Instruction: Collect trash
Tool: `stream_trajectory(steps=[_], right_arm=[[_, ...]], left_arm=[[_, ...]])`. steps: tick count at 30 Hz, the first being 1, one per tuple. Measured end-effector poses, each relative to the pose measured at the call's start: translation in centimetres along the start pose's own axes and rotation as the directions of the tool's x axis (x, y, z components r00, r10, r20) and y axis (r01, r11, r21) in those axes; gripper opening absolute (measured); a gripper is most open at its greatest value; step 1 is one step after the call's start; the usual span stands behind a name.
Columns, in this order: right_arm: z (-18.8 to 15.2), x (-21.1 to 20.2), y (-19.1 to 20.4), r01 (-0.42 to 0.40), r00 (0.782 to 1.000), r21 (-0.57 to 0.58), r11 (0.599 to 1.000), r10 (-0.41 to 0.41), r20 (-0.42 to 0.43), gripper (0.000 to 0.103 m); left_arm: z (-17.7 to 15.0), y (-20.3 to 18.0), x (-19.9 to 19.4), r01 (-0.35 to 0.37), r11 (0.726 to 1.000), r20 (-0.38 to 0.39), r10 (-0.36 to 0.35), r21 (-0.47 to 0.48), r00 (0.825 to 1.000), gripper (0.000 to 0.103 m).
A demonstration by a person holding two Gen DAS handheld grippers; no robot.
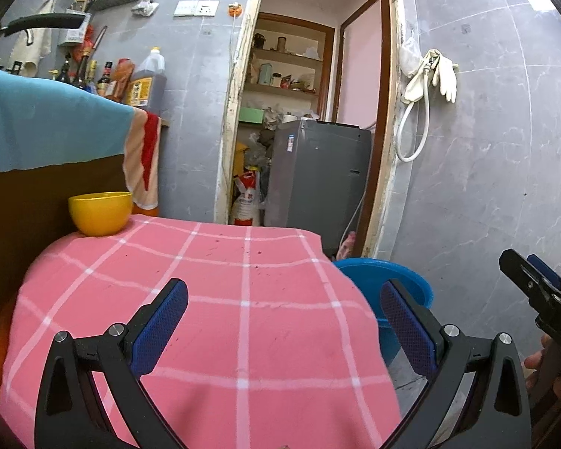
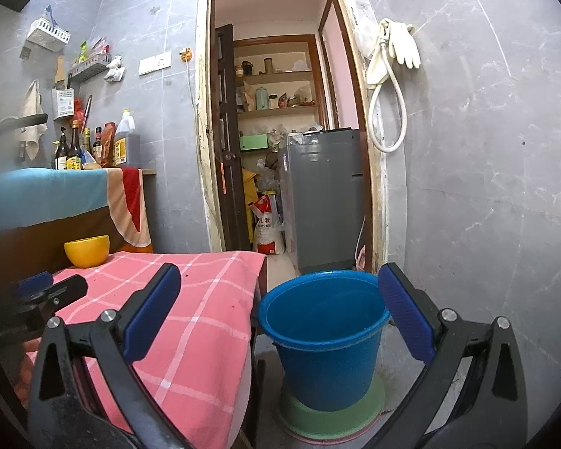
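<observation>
A blue bucket stands on a green lid on the floor, right of a small table with a pink checked cloth. Its rim also shows in the left wrist view. My left gripper is open and empty above the cloth. My right gripper is open and empty, with the bucket between its fingers in view. The right gripper's tip shows at the right edge of the left wrist view. The left gripper's tip shows at the left of the right wrist view. No trash is visible on the cloth.
A yellow bowl sits at the table's far left corner. A counter with a blue towel and bottles stands behind on the left. An open doorway shows a grey washing machine and shelves. A hose and gloves hang on the grey wall.
</observation>
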State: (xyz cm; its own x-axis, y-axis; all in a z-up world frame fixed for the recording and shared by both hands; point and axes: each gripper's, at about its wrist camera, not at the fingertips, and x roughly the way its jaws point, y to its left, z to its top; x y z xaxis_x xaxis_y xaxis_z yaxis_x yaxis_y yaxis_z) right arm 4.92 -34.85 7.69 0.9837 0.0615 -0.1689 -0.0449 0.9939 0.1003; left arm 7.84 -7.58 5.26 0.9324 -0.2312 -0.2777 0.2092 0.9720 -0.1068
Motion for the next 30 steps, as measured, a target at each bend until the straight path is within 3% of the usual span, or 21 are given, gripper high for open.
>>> stream_trajectory(steps=[9,30], right_arm=[[-1.8,-1.8,1.3,0.037,0.999,-0.034,0.999,-0.037,0.005,0.103],[-3.8,-2.5,1.8,0.030,0.999,-0.063,0.998,-0.030,-0.011,0.103]], left_arm=[[-2.1,0.5,-2.1,-0.074,0.997,0.031,0.074,-0.013,0.997,0.101],[-4.2,0.5,-3.2,-0.128,0.992,0.051,0.128,-0.009,0.990,0.101]])
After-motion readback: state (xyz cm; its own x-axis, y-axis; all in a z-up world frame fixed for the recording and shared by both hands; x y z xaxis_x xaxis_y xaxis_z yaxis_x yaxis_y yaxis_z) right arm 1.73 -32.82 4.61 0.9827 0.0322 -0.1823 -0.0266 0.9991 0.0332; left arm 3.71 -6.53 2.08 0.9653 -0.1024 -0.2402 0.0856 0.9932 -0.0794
